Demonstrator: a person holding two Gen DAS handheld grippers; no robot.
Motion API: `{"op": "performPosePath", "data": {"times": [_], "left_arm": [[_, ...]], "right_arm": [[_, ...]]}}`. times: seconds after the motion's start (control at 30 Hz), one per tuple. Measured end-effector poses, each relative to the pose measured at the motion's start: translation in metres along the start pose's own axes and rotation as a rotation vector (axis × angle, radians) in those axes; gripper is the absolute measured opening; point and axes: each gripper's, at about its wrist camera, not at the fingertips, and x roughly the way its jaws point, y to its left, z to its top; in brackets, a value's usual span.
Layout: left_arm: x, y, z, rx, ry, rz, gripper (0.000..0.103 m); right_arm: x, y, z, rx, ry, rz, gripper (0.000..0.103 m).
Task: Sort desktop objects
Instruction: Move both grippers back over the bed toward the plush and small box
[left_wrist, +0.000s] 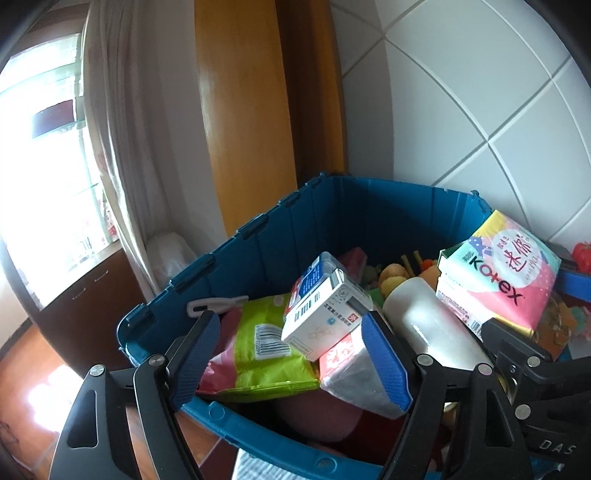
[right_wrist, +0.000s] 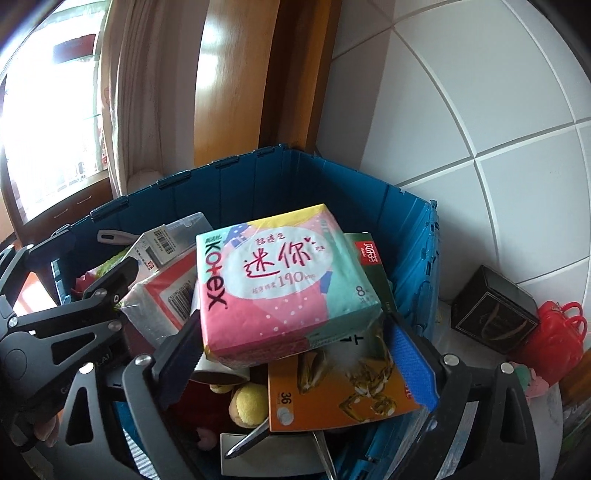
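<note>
- Over a blue crate (right_wrist: 332, 184) against a tiled wall (right_wrist: 498, 110), two hand-held grippers hang above a heap of sorted goods.
- Right gripper (right_wrist: 295, 354): its jaws straddle the near end of a Kotex pack (right_wrist: 284, 280). Left pad touches or nearly touches the pack's corner; the blue right pad stands just clear of the opposite corner. Whether it is squeezing, the pictures do not settle; it looks spread, either about to close or just let go.
- The pack lies flat on top of the pile, toward the crate's right wall, resting on an orange box (right_wrist: 340, 384) and a green box (right_wrist: 369, 258). Its lettering runs away from the gripper, and it sits dead ahead between the fingers.
- Left gripper (left_wrist: 291, 354): jaws wide apart and gripping nothing, poised above a white carton (left_wrist: 325, 317) that lies slanted across a green pouch (left_wrist: 258, 350). A white bottle (left_wrist: 428, 325) lies just to its right.
- Seen from the left camera, the pack (left_wrist: 498, 273) is well off to the right, so the right hand is plainly the nearer tool.
- Outside the crate, to the right, sit a black box (right_wrist: 491, 314) and a red toy (right_wrist: 557, 339).
- Judgement: the coming move turns on the pack already lying square in the right jaws' gap.
</note>
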Motion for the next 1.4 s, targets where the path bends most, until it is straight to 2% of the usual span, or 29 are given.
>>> {"op": "performPosePath", "data": {"times": [0.37, 0.67, 1.03, 1.2, 1.4], "left_arm": [[-0.041, -0.017, -0.011, -0.002, -0.032, 0.0, 0.079], [-0.086, -0.067, -0.023, -0.005, -0.056, 0.006, 0.079], [-0.146, -0.185, -0.05, 0.019, -0.056, -0.013, 0.08], [-0.158, -0.251, -0.06, 0.063, -0.039, -0.075, 0.08], [-0.15, -0.327, -0.068, 0.149, 0.008, -0.163, 0.08]], "right_arm": [[-0.044, -0.025, -0.02, 0.023, -0.041, 0.013, 0.101], [-0.082, -0.071, -0.054, 0.031, -0.067, 0.039, 0.101], [-0.132, -0.182, -0.118, 0.052, -0.07, 0.039, 0.101], [-0.144, -0.246, -0.149, 0.11, -0.047, -0.002, 0.101], [-0.143, -0.316, -0.19, 0.213, 0.006, -0.069, 0.103]]}}
